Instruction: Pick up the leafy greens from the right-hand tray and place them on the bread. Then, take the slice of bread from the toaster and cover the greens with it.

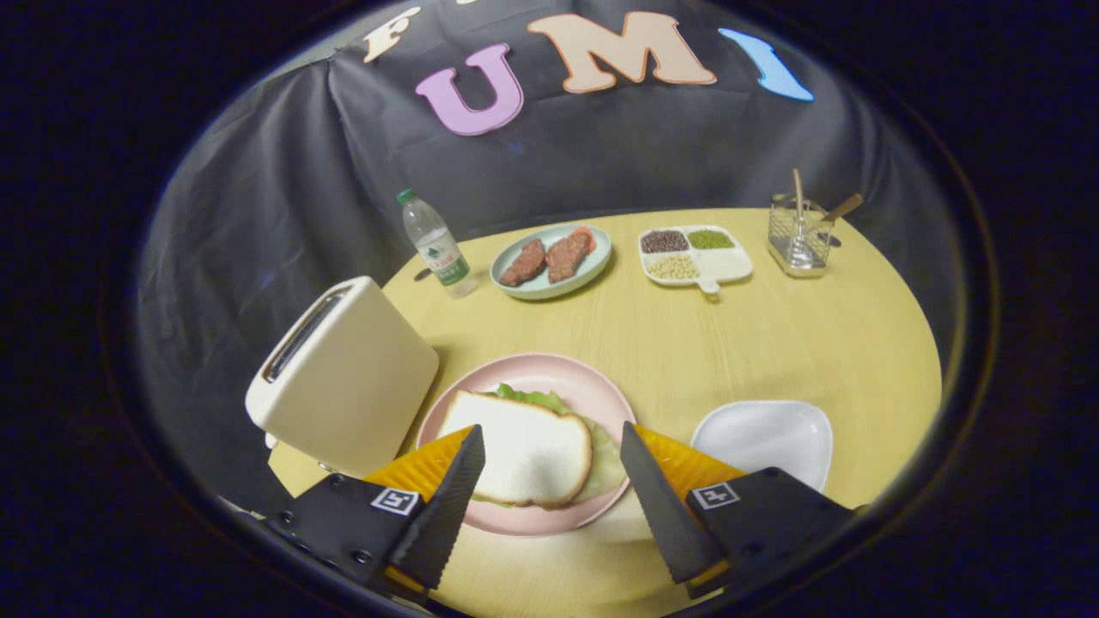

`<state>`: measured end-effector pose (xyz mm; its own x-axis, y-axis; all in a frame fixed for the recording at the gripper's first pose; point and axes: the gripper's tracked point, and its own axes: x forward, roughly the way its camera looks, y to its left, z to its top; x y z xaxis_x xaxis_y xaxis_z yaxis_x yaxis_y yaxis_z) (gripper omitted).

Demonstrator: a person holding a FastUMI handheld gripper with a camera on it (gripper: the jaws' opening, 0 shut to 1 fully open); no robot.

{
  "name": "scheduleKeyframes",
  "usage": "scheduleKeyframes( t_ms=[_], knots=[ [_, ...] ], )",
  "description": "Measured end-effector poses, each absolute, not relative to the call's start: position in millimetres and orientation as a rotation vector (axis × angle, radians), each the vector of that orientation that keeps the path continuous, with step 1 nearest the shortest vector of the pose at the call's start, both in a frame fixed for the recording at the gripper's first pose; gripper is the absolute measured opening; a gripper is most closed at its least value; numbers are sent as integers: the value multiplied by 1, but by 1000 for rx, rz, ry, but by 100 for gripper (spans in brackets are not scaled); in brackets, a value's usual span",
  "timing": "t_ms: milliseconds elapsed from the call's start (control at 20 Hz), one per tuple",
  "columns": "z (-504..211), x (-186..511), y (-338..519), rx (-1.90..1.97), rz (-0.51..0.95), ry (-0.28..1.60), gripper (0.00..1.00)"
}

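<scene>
On the pink plate (pixel 601 390), between our fingers and just ahead of them, the sandwich looks assembled: a slice of bread (pixel 524 446) lies flat on top, with the leafy greens (pixel 532 397) showing along its far edge and its right side. We judge the task near its end.

- Gripper (pixel 554 468): its 2 fingers are spread wide, gripping nothing, 1 on each side of the slice, tips apart from the bread.
- Toaster (pixel 343 378): just left of the plate; we cannot tell whether its slot holds anything.
- White tray (pixel 764 433): right of the plate, no greens on it.
- Pose: the tool hangs above the near rim of the plate, tilted down and forward, roughly centred on the sandwich.

Step in hand, as we read it: release and clear. To do it well we would keep the fingers apart and lift straight up and back, so neither tip catches the crust or drags the top slice off the greens. Lettuce may let the bread slide.
</scene>
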<state>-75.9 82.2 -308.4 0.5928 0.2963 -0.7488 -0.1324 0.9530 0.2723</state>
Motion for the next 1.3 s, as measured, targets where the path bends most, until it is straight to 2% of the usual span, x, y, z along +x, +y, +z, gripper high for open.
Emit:
scheduleKeyframes(
  t_ms=[250, 450, 600, 950, 1300],
  knots=[
    [-206, -46, 74, 158, 262, 626, 99],
    [-117, -22, 51, 68, 200, 384, 99],
    [-71, -19, 30, -38, 140, 269, 99],
    [-23, -28, 13, -95, 17, 99, 99],
    [-24, -27, -12, -13, -80, 94, 99]
  ],
)
